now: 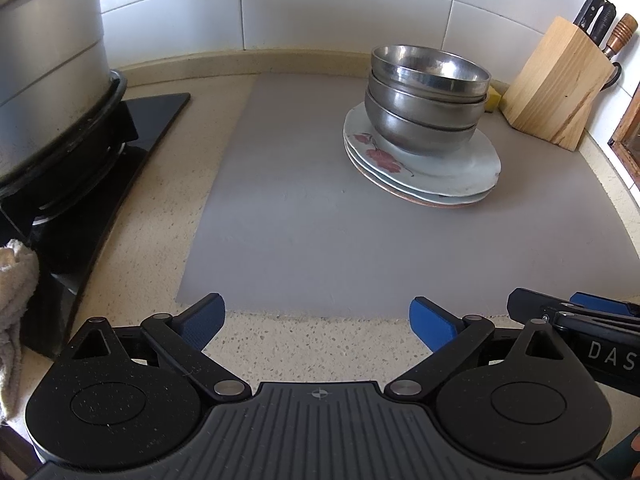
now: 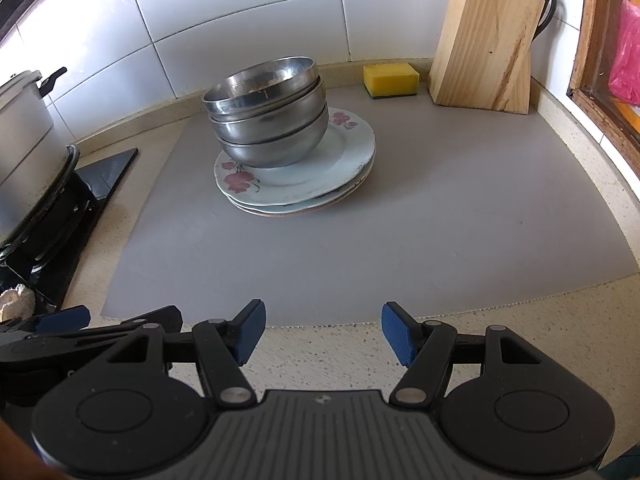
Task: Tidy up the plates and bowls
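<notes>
Steel bowls [image 2: 266, 114] nested on fragile plates [image 2: 296, 178] at eleven o'clock look slippery: pinch the top rim; left gripper [image 1: 316, 322] and right gripper [image 2: 323, 330] gape wide, empty.

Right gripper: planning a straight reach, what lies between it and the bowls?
Only bare grey mat between the right gripper and the bowls on the plates, shown in the right wrist view.

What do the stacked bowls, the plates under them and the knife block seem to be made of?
Stacked bowls: apparently stainless steel, with a dull grey sheen, soft reflections and thin rims.
Plates: probably glazed ceramic or porcelain, glossy pale white with printed pink flowers; melamine cannot be excluded.
Knife block: light wood, with visible grain and a dark streak, and a matte finish.
</notes>
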Demonstrator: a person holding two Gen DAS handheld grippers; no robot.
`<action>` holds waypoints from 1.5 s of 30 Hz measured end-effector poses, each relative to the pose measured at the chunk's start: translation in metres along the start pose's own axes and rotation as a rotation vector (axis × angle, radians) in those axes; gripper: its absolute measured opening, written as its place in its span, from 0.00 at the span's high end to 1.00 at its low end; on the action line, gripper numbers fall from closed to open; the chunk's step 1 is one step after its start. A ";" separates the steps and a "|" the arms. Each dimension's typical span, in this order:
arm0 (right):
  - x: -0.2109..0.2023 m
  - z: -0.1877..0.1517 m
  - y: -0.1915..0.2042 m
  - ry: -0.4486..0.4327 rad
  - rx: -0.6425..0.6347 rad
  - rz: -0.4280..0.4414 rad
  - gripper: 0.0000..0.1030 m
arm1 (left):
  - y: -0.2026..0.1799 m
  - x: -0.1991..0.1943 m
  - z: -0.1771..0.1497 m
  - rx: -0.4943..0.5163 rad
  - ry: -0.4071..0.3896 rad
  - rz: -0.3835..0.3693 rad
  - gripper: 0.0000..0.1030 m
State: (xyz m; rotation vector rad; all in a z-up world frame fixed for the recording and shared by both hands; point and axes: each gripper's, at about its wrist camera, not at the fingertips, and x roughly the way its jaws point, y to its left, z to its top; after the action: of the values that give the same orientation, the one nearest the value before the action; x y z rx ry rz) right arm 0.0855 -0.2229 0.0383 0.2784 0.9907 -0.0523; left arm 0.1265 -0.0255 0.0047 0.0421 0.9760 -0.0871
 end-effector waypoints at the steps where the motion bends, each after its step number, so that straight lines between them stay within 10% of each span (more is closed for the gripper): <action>1: 0.000 0.000 0.000 -0.001 -0.001 0.000 0.56 | 0.001 0.000 0.000 0.001 0.001 -0.006 0.08; 23: -0.022 0.006 0.006 -0.111 0.028 0.067 0.56 | 0.017 -0.013 0.007 -0.077 -0.096 -0.171 0.13; 45: -0.043 0.012 0.015 -0.205 0.016 0.119 0.55 | 0.045 -0.006 0.018 -0.191 -0.049 -0.489 0.20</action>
State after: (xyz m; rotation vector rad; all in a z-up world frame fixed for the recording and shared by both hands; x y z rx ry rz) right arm 0.0743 -0.2152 0.0836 0.3392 0.7690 0.0191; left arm 0.1422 0.0179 0.0199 -0.3745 0.9254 -0.4409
